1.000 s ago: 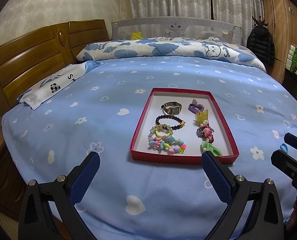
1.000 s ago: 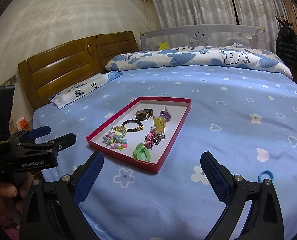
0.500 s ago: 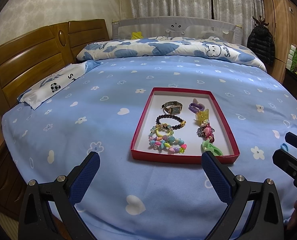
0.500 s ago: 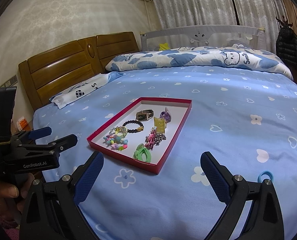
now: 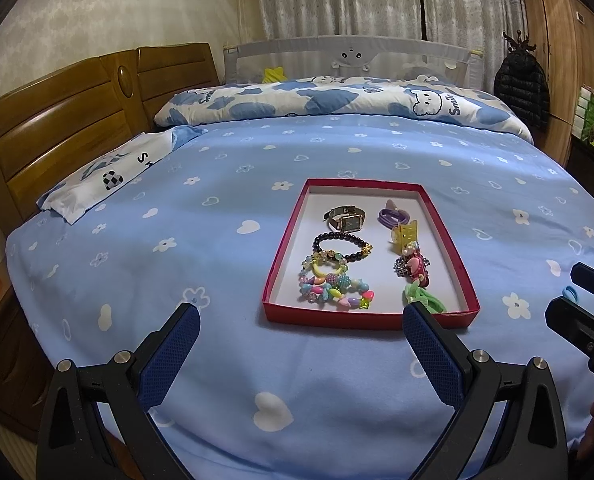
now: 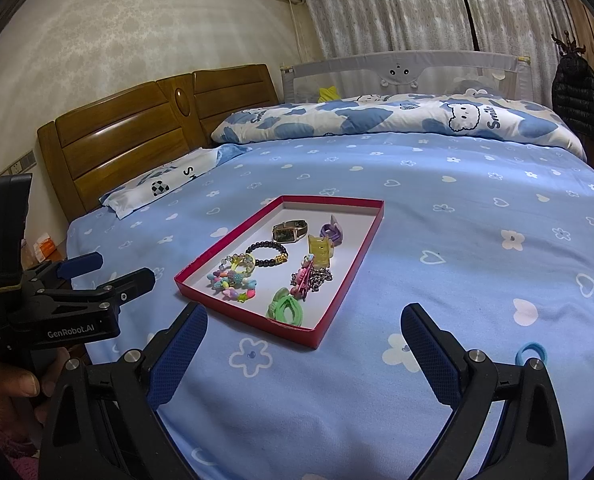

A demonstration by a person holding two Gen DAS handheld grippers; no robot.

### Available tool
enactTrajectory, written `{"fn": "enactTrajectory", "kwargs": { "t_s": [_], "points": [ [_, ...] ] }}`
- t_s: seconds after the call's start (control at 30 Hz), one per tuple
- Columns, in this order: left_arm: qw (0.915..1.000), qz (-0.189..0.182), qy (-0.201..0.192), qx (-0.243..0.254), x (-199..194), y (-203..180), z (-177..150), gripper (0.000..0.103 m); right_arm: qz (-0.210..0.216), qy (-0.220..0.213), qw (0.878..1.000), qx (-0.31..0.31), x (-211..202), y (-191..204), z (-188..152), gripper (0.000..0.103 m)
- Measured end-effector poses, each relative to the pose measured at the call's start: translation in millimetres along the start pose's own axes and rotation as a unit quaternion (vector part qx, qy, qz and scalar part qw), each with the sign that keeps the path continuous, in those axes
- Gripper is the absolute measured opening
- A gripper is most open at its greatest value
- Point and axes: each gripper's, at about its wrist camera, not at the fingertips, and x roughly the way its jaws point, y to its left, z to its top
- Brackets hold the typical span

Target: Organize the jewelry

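A red-rimmed tray [image 5: 287, 236] [image 6: 349, 276] lies on the blue bed sheet. It holds a watch [image 5: 347, 220], a black bead bracelet [image 5: 341, 245], colourful bead bracelets [image 5: 333, 288], a purple hair tie [image 5: 393, 214], a yellow clip [image 5: 405, 234], a pink clip with chain [image 5: 413, 268] and a green hair tie [image 5: 423, 300]. A blue hair tie [image 6: 531, 352] [image 5: 569, 292] lies loose on the sheet, right of the tray. My left gripper [image 5: 297, 336] is open and empty, in front of the tray. My right gripper [image 6: 303, 340] is open and empty, near the tray's front right corner.
A wooden headboard [image 5: 57, 136] and a small pillow [image 5: 109, 172] are at the left. A rolled blue-and-white duvet [image 5: 337, 100] lies along the far side. A wardrobe and a black coat [image 5: 521, 88] stand at the right.
Both grippers have drifted slightly; the tray looks a touch farther in the right wrist view. Nothing has been picked up or moved.
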Motion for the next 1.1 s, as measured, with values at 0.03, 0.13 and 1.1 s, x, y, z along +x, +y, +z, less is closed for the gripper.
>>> {"fn": "enactTrajectory", "kwargs": {
  "t_s": [0.03,0.13,1.1],
  "points": [
    [1.0000,0.000,0.000,0.000,0.0,0.0,0.0,0.102,0.000,0.000,1.000,0.000,-0.2,0.0,-0.1,0.098],
    [1.0000,0.000,0.000,0.000,-0.1,-0.3,-0.2,0.102,0.000,0.000,1.000,0.000,-0.2,0.0,-0.3,0.098],
    [1.0000,-0.004,-0.002,0.003,-0.2,-4.3,1.6,0.102,0.000,0.001,1.000,0.001,-2.2,1.7,3.2,0.098]
  ]
}}
